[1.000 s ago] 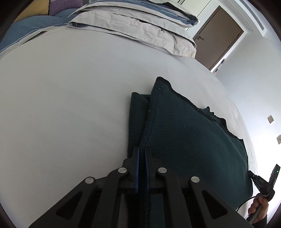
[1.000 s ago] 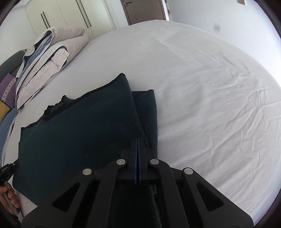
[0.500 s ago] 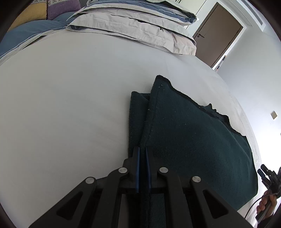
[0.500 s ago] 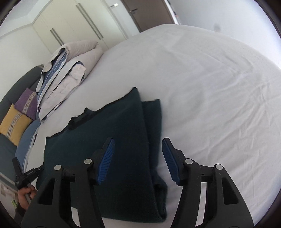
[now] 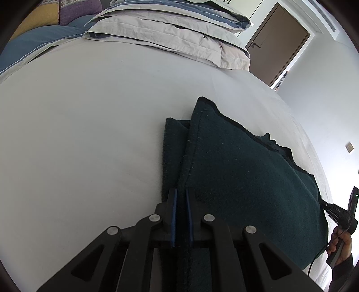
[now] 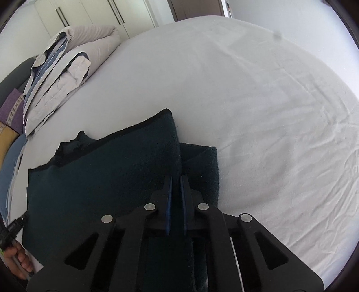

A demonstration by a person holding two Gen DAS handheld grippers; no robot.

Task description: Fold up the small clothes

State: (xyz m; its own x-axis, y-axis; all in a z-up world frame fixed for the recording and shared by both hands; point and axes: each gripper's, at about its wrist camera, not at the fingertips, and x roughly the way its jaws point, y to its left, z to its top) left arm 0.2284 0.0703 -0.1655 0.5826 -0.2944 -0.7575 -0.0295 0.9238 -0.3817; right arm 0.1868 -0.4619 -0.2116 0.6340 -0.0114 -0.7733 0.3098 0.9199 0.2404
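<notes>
A dark green fleece garment [image 5: 246, 179] lies folded on the white bed sheet [image 5: 78, 134], with a narrower layer showing under its far corner. My left gripper [image 5: 180, 191] is shut on the garment's left edge, the cloth pinched between its blue pads. In the right wrist view the same garment [image 6: 112, 175] spreads to the left. My right gripper [image 6: 176, 179] is closing its jaws on the right edge, and the fabric sits between its pads. At the far side of the garment, a hand [image 5: 338, 244] holds the other gripper's handle.
A folded duvet and pillows [image 5: 168, 29] are stacked at the head of the bed, with coloured cushions beside them. A brown door [image 5: 278, 45] stands behind. The wrinkled sheet [image 6: 269, 112] stretches wide to the right of the garment. White wardrobes [image 6: 101, 13] line the wall.
The right gripper let go of the edge, opened wide and drew back, then came forward and closed on the garment's edge again. The left gripper kept its hold and stayed put.
</notes>
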